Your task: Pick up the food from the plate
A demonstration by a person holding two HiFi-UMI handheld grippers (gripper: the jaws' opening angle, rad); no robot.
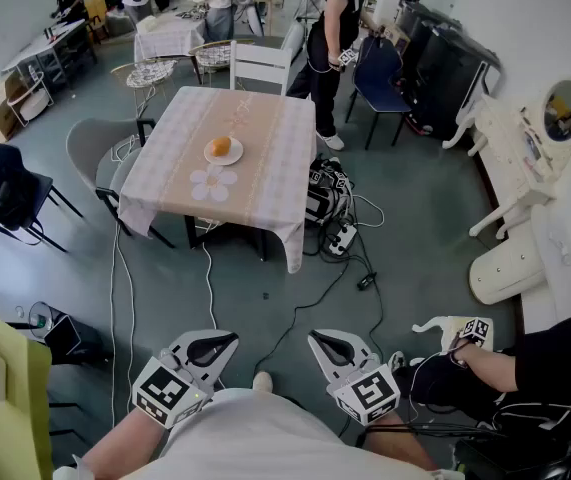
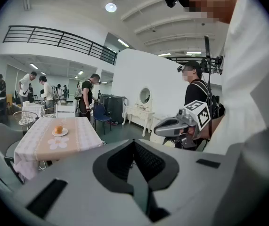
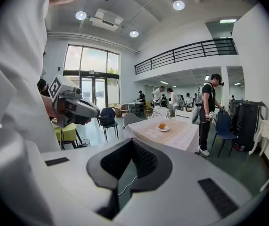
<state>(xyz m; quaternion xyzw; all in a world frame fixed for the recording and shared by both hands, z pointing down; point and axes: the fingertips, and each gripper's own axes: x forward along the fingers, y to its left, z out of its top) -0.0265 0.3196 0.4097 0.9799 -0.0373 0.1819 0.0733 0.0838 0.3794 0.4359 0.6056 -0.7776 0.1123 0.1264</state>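
Note:
An orange round piece of food [image 1: 221, 147] lies on a small white plate [image 1: 233, 156], on a table with a checked cloth [image 1: 265, 168], far ahead of me. Both grippers are held low against my body, well short of the table. My left gripper [image 1: 223, 344] is shut and holds nothing. So is my right gripper [image 1: 321, 343]. From the left gripper view, the food [image 2: 59, 129] and table [image 2: 75, 138] are small at the left, beyond the shut left gripper [image 2: 134, 147]. The right gripper view shows the food [image 3: 161, 125] past the shut right gripper [image 3: 132, 147].
Cables and a power strip [image 1: 337, 230] trail on the floor beside the table. A white chair [image 1: 262, 65], a grey chair [image 1: 100, 146] and a black chair [image 1: 5, 183] stand around it. One person [image 1: 337, 28] stands behind the table; another sits at the right [image 1: 525, 368].

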